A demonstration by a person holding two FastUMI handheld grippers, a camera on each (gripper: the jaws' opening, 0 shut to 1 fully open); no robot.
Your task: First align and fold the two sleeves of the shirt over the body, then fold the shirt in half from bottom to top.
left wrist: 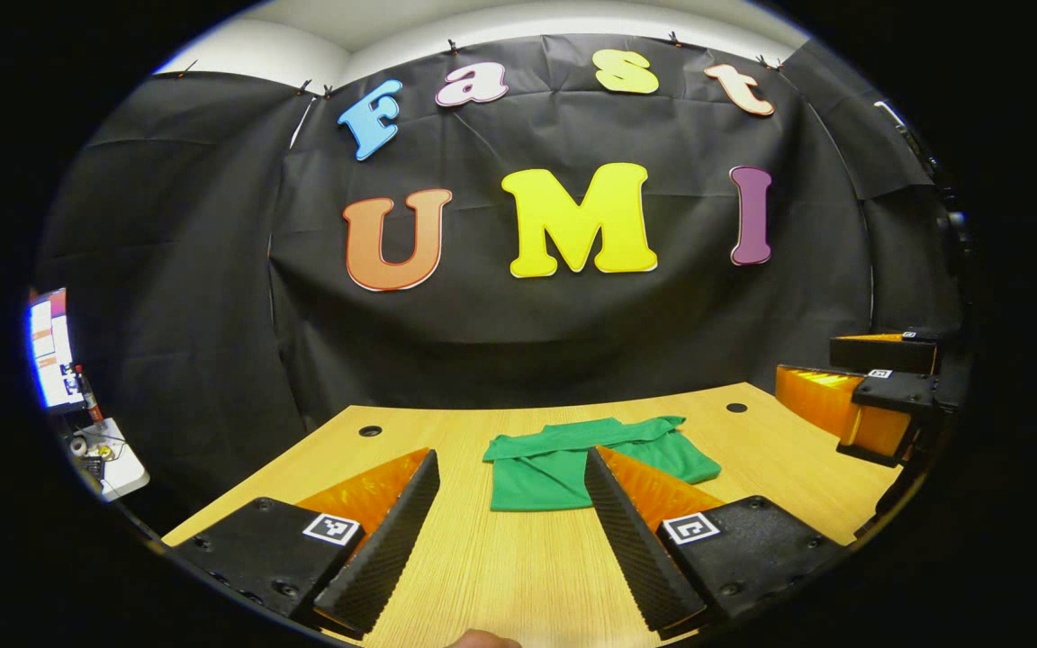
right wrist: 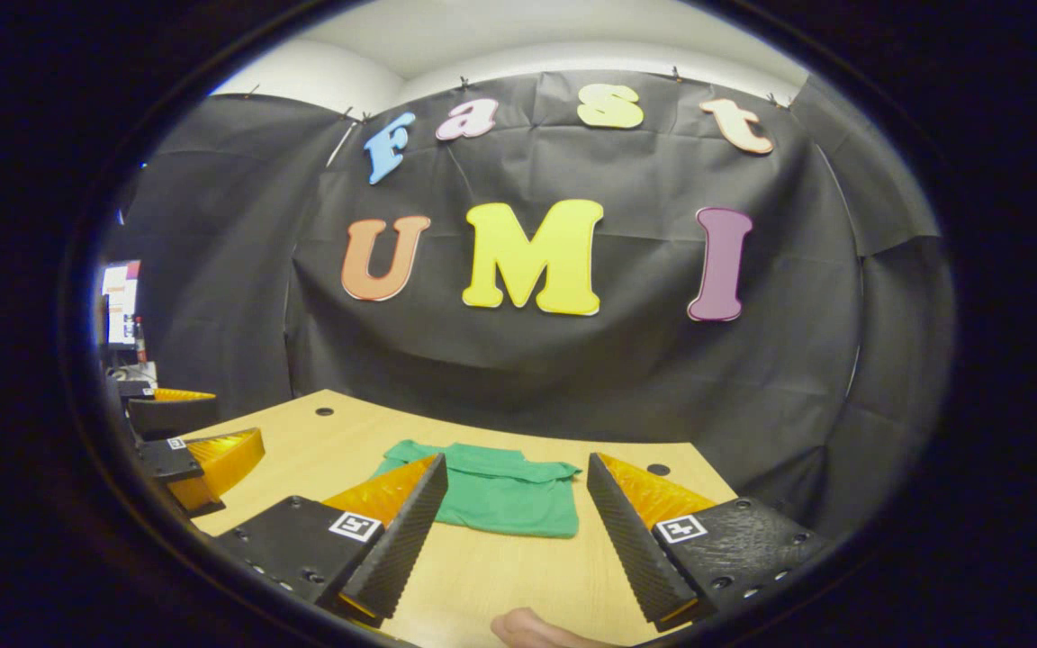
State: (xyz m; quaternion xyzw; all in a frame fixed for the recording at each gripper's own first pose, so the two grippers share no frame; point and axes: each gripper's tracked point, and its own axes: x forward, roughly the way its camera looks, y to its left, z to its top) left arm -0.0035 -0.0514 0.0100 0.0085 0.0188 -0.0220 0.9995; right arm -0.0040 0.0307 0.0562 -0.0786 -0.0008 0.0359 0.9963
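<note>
Folded green cotton shirt lying flat on a pale wood-grain table, toward its far edge, in front of the black cloth wall. Folded into a compact rectangle, sleeves tucked over the body, collar at the far side.

Left gripper held above the near part of the table, jaws spread wide, nothing between them, well short of the shirt. Right gripper likewise poised above the near edge, jaws wide apart and empty, shirt seen through the gap, apart from both fingers.

In the left gripper view, right gripper off at the right edge; in the right gripper view, left gripper off at the left edge.

Two small round holes near the table's far corners. Lit screen beyond the left side of the booth.
</note>
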